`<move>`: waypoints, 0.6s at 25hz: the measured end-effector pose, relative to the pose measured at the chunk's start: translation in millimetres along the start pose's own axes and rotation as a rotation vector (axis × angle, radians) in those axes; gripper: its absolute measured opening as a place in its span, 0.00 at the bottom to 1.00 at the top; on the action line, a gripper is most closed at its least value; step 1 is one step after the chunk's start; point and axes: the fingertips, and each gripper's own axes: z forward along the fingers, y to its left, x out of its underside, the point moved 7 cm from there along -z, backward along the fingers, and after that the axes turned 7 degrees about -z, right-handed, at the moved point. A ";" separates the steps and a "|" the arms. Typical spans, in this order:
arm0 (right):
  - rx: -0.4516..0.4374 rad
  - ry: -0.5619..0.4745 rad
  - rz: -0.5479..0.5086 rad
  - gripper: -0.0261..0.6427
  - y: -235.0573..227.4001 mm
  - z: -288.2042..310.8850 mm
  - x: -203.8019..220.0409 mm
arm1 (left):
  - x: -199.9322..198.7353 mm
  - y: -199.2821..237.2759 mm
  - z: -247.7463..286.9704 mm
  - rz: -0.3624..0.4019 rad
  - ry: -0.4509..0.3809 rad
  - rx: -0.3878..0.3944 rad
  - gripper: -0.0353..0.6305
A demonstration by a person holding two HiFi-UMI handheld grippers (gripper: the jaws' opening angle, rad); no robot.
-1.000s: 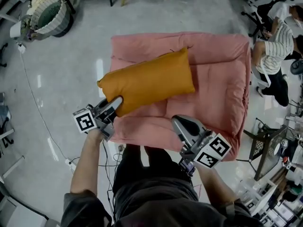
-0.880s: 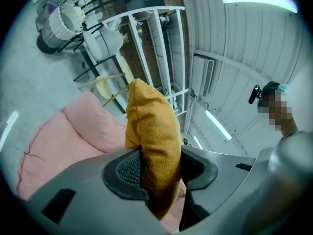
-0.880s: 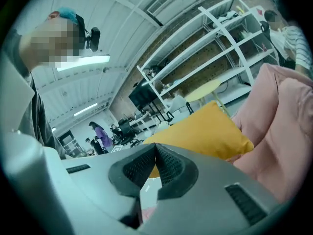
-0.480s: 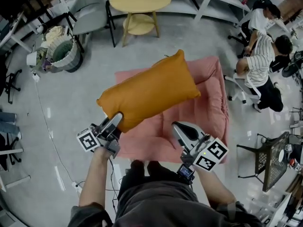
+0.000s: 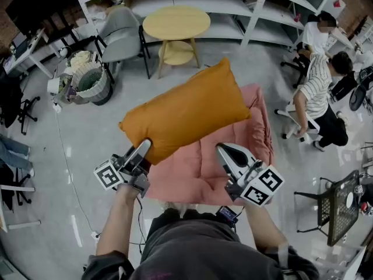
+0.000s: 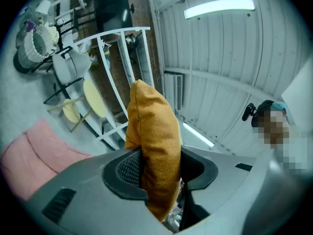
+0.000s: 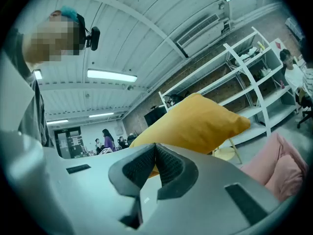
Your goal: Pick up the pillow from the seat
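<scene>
One corner is all that carries the orange pillow (image 5: 185, 116) — it hangs in the middle of the head view, clear above the pink seat (image 5: 198, 179) at lower middle, so the pick-up looks all but done. The left gripper (image 5: 141, 150), at the pillow's lower left, pinches that near corner. Its own view shows the fabric squeezed thin between the jaws, with the rest of the pillow standing edge-on beyond them. A light, stuffed thing like this probably holds its shape from one corner, which is likely why a single grip serves. The right gripper (image 5: 228, 155), to the pillow's lower right and apart from it, has its jaws pressed together on nothing — the pillow only shows beyond them — and seems kept near as a spare. Toward the top of the frame stand a round table (image 5: 176, 21) and a grey chair (image 5: 119, 32).
</scene>
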 end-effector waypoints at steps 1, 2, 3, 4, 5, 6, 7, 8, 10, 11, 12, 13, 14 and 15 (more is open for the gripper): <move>-0.005 -0.010 -0.006 0.06 2.8 -0.9 -4.0 | -2.3 -7.3 0.0 0.009 -0.005 0.008 0.33; -0.011 -0.019 -0.012 0.06 5.4 -1.3 -8.2 | -4.8 -14.2 0.0 0.020 -0.010 0.018 0.33; -0.019 -0.027 -0.018 0.06 7.5 -1.6 -12.7 | -7.4 -20.5 0.1 0.033 -0.015 0.028 0.33; -0.026 -0.033 -0.024 0.06 9.4 -2.0 -17.3 | -9.5 -26.4 0.3 0.045 -0.022 0.037 0.33; -0.034 -0.040 -0.028 0.06 11.0 -2.7 -21.4 | -10.9 -32.5 1.0 0.054 -0.029 0.045 0.33; -0.041 -0.047 -0.031 0.06 12.8 -3.4 -24.8 | -11.6 -39.2 2.3 0.060 -0.035 0.055 0.33; -0.048 -0.052 -0.033 0.06 14.6 -3.7 -27.5 | -12.0 -45.5 3.6 0.064 -0.040 0.062 0.33; -0.055 -0.056 -0.035 0.06 16.4 -3.2 -29.7 | -12.6 -50.2 4.2 0.067 -0.044 0.065 0.33; -0.071 -0.061 -0.039 0.06 20.0 -0.4 -33.3 | -14.8 -54.8 3.1 0.075 -0.050 0.061 0.33; -0.078 -0.062 -0.041 0.06 21.5 1.4 -34.5 | -15.7 -56.2 2.6 0.077 -0.052 0.058 0.33; -0.084 -0.061 -0.042 0.06 22.9 3.1 -35.1 | -16.4 -57.1 2.2 0.078 -0.053 0.055 0.33; -0.088 -0.060 -0.044 0.06 24.2 4.8 -35.2 | -16.8 -57.4 1.4 0.077 -0.054 0.054 0.33; -0.092 -0.058 -0.046 0.06 25.1 6.3 -34.8 | -16.8 -57.5 0.4 0.073 -0.056 0.054 0.33; -0.093 -0.056 -0.048 0.06 25.3 7.6 -34.6 | -16.5 -58.1 -0.2 0.064 -0.060 0.056 0.33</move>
